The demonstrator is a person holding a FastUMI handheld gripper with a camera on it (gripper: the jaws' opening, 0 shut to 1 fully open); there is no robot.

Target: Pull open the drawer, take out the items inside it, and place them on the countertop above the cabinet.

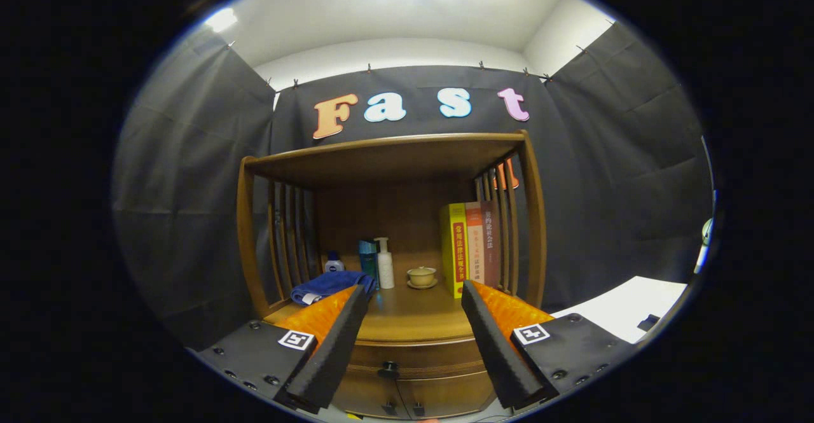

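Staged recording booth, not a lived-in home: black cloth (191, 175) clipped up as walls around one wooden cabinet (394, 232), centre frame, dressed with books (470, 248), bottles (384, 263), a cup (421, 276).

Standing on the shelf: three books (472, 248), three bottles (384, 263), a lidded cup (421, 276); a blue cloth (327, 285) lying beside them.
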